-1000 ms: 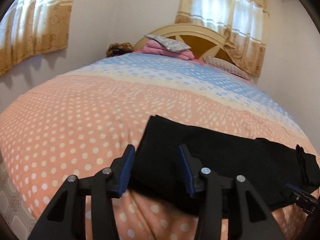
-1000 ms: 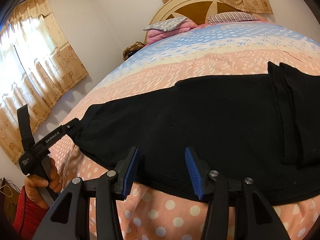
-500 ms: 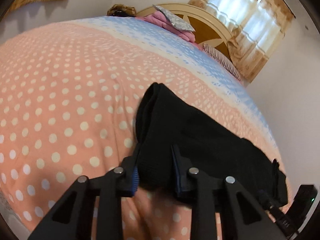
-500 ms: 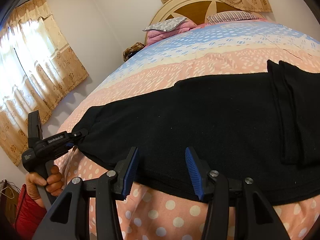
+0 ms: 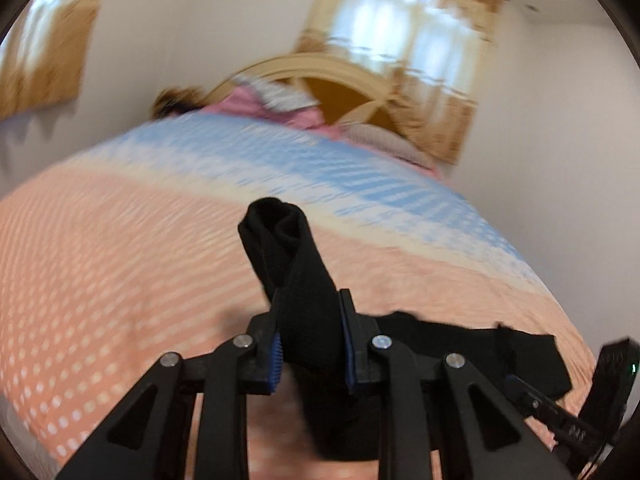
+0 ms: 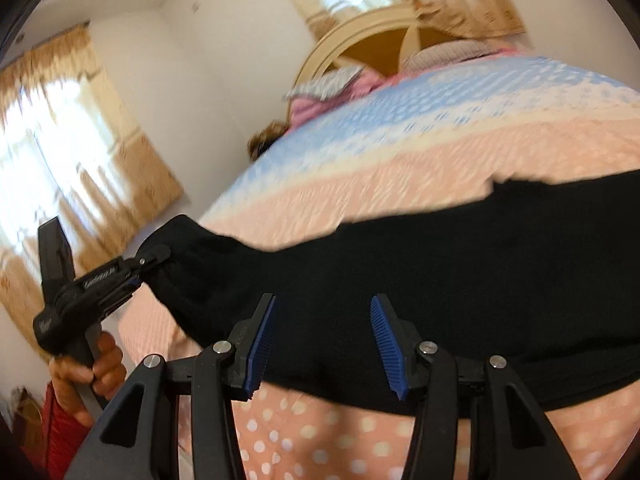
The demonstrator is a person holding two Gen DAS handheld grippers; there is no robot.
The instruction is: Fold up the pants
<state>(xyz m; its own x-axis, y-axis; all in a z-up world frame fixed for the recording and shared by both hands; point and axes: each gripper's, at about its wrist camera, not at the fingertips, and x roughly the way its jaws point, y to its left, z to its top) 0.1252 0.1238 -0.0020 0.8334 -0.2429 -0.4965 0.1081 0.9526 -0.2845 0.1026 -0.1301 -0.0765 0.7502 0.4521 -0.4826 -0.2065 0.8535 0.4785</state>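
Note:
Black pants (image 6: pixel 440 272) lie across the near part of the bed. My left gripper (image 5: pixel 310 344) is shut on the left end of the pants (image 5: pixel 296 272) and holds it lifted off the cover, the cloth standing up between the pads. It also shows in the right wrist view (image 6: pixel 140 268), held by a hand. My right gripper (image 6: pixel 322 344) is open, its blue pads on either side of the pants' near edge, not closed on it. Both views are blurred by motion.
The bed cover (image 5: pixel 120 260) is peach with white dots, blue further back. Pink and grey pillows (image 5: pixel 276 104) lie by the cream headboard (image 5: pixel 340 76). Curtained windows (image 6: pixel 60 160) stand on the walls. The right gripper's body (image 5: pixel 576 412) shows at lower right.
My left gripper closed on the pants' left end and lifted it off the bed. My right gripper stayed open at the near edge and tilted upward.

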